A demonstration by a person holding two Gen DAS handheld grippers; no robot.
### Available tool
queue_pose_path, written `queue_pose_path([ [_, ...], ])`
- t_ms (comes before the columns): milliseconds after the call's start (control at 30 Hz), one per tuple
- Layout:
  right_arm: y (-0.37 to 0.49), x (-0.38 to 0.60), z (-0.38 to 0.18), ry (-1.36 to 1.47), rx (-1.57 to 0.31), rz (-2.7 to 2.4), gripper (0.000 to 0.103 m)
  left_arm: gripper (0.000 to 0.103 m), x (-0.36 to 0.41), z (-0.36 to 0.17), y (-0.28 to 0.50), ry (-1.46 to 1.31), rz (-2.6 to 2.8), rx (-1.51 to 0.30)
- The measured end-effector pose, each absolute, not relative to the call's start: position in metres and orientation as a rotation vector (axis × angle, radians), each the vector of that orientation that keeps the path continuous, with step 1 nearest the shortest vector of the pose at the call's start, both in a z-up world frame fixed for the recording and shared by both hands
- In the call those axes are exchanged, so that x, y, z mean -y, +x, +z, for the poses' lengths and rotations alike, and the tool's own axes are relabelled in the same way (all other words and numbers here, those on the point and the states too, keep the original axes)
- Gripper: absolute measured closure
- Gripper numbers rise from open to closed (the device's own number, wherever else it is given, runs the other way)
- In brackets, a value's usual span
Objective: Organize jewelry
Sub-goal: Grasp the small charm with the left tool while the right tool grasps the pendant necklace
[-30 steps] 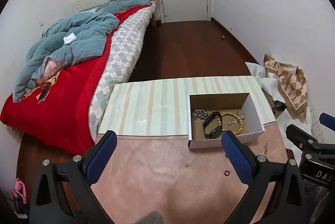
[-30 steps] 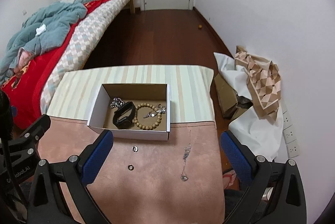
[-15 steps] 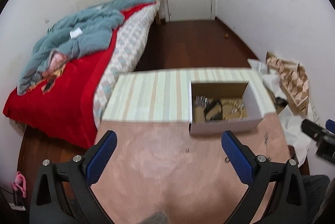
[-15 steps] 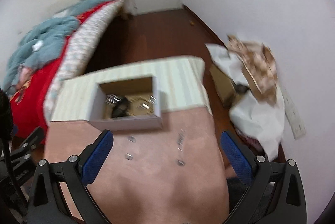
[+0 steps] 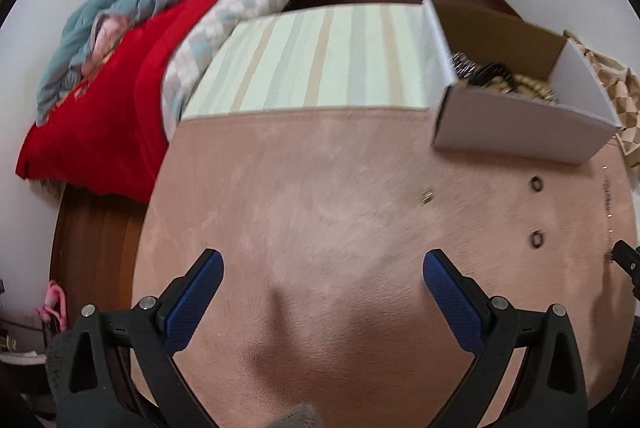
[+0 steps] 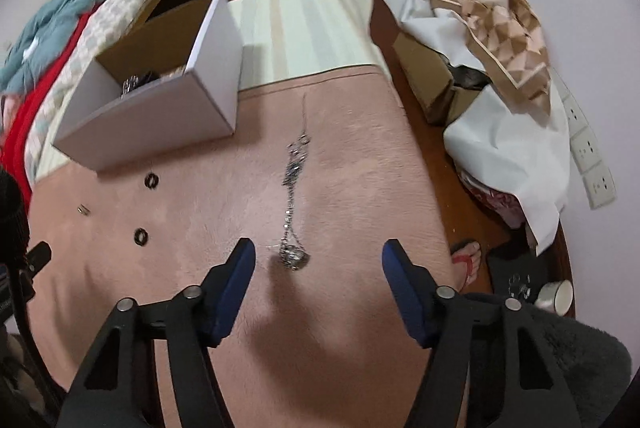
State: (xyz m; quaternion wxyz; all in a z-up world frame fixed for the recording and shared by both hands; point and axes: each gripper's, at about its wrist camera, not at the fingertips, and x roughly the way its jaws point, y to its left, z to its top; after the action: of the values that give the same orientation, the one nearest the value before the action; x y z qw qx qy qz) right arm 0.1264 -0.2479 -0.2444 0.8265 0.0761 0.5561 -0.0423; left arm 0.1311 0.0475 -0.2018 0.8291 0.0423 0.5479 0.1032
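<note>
On the pink tabletop (image 6: 360, 155) a silver necklace (image 6: 294, 183) lay stretched out in a line, its pendant end just ahead of the right tongs (image 6: 318, 256), which stood spread wide and held nothing. Left of the chain sat two dark rings (image 6: 151, 180) and a small silver ring (image 6: 83, 209), all loose on the pink surface near the white box (image 6: 160, 115). The box held a dark band and beads, partly hidden by its wall. The left tongs (image 5: 322, 264) hovered over bare pink cloth, also spread apart and empty, with the box (image 5: 516, 131) well ahead to their right.
</note>
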Motion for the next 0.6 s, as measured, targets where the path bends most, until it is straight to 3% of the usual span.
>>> queue_pose_path([
  [33, 0.127, 0.244, -0.249, 0.154, -1.186, -0.086, 0.052, 0.001, -0.050, -0.205, 0.131, 0.090, 0.223, -1.170],
  [67, 0.129, 0.241, -0.252, 0.152, -1.193, -0.081, 0.053, 0.001, -0.052, -0.208, 0.130, 0.093, 0.228, -1.174],
  [167, 0.127, 0.232, -0.254, 0.071, -1.152, -0.110, 0.068, 0.001, -0.056, -0.217, 0.132, 0.092, 0.232, -1.191],
  [233, 0.125, 0.229, -0.253, 0.070, -1.130, -0.112, 0.090, 0.001, -0.058, -0.220, 0.134, 0.075, 0.218, -1.200],
  [533, 0.127, 0.232, -0.252, 0.095, -1.128, -0.115, 0.090, 0.002, -0.042, -0.227, 0.165, -0.069, 0.066, -1.214],
  [600, 0.127, 0.232, -0.251, 0.098, -1.130, -0.118, 0.090, 0.008, -0.036, -0.233, 0.172, -0.069, 0.061, -1.217],
])
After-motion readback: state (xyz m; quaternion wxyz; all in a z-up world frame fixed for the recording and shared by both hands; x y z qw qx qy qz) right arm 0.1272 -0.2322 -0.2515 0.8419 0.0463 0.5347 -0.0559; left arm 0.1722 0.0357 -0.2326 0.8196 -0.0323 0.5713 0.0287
